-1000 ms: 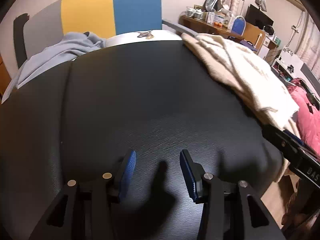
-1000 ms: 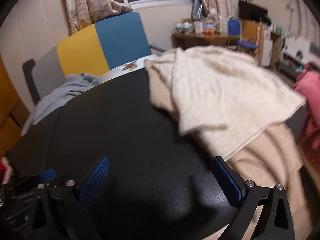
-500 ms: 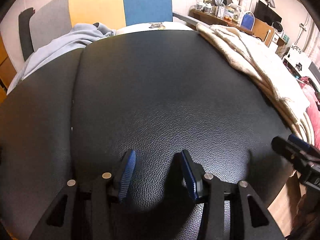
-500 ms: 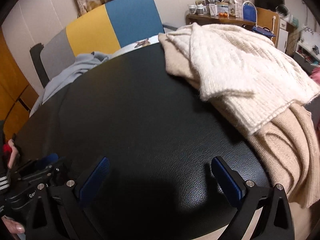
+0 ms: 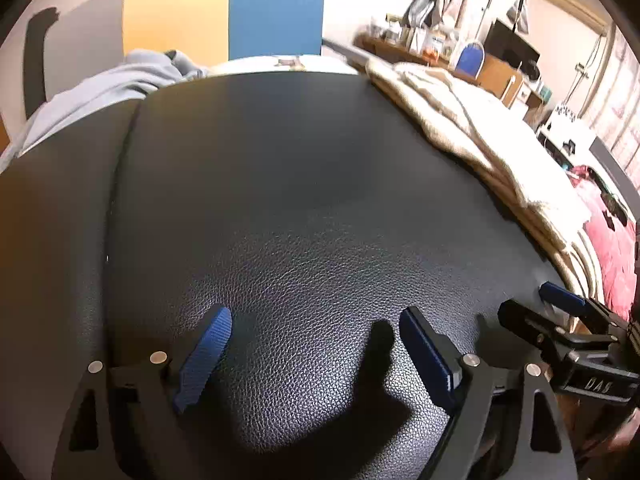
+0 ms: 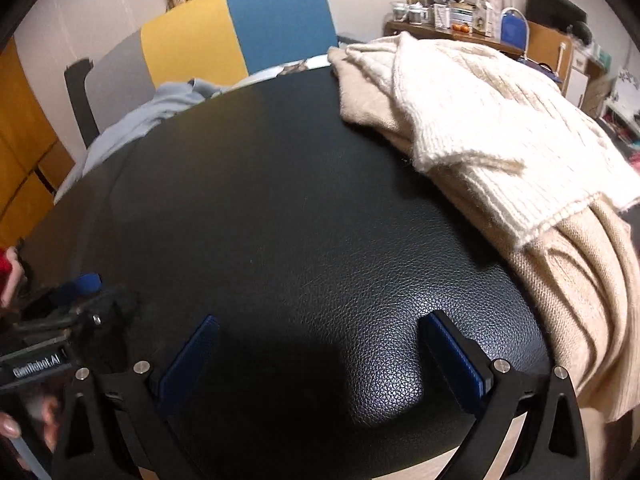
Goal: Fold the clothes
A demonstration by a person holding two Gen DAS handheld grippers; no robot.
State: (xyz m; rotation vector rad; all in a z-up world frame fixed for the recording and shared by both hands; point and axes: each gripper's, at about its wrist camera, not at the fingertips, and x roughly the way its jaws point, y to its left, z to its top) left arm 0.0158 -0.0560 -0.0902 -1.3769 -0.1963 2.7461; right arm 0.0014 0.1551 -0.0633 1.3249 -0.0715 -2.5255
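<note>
A cream knit sweater (image 6: 492,120) lies on top of a beige knit garment (image 6: 580,288) along the right side of the black leather-covered table (image 6: 300,200). In the left wrist view the same pile (image 5: 460,120) runs down the right edge. A grey garment (image 5: 108,88) lies at the far left end (image 6: 160,108). My left gripper (image 5: 316,320) hovers just above bare black surface near the front edge; its jaws are opening with nothing between them. My right gripper (image 6: 324,328) stands open beside it over the same bare surface, left of the knit pile, and holds nothing.
A chair with grey, yellow and blue back panels (image 5: 224,12) stands behind the table. A cluttered wooden desk (image 6: 460,28) sits at the back right. Pink bedding (image 5: 612,224) lies past the table's right edge. A person's hand (image 6: 12,280) shows at the left.
My left gripper's jaws have spread much wider. Both grippers have sunk a little closer to the black surface. The clothes have not moved.
</note>
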